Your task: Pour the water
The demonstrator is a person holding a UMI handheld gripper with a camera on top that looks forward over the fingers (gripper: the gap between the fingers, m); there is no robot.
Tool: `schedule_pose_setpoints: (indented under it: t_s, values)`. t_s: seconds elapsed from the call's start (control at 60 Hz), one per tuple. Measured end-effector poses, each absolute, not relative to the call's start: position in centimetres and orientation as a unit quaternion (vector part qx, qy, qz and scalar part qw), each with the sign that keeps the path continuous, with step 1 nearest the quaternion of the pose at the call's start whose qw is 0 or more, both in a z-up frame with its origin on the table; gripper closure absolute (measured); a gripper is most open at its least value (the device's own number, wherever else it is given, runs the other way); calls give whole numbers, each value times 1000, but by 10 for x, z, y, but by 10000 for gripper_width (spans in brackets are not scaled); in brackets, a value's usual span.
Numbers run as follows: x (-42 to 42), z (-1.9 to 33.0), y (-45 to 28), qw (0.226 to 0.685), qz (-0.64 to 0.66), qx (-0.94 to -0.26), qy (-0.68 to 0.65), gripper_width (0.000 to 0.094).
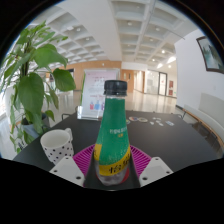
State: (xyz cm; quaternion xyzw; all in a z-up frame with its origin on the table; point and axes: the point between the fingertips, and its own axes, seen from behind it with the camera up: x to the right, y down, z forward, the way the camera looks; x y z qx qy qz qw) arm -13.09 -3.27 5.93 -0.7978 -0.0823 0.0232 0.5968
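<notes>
Gripping a green bottle (113, 140) with dark cap, tongs (111, 169) clamped on its lower body, pink pads pressing both sides, yellow label facing camera; bottle upright over the dark table (160, 128); patterned white cup (57, 144) sits just left of the bottle on the table; leafy green plant (33, 75) behind cup; poster stand (94, 94) farther back, long bright hall with ceiling lights beyond

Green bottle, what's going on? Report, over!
Gripper shut on green bottle, cap on, upright. Polka-dot cup beside it, apart. Nothing blocking.
</notes>
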Motion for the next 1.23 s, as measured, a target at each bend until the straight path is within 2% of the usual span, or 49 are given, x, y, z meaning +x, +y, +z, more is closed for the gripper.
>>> schedule_pose_setpoints:
  t_s: [0.017,0.05,0.083,0.133,0.217,0.533,0.75,0.9,1.233]
  values:
    - [-128,56,-32,589,21,-804,-80,343]
    - [-127,53,-36,578,19,-812,-78,231]
    - [-127,54,-40,575,19,-814,-79,54]
    - [-124,60,-49,578,10,-813,-75,107]
    - [-121,73,-68,583,-3,-809,-76,65]
    - [-102,111,-207,556,-20,-830,-21,78]
    - [-87,138,-290,558,-32,-829,-5,79]
    - [-84,150,-318,564,-36,-825,-13,78]
    - [-74,151,-336,572,-52,-818,-31,76]
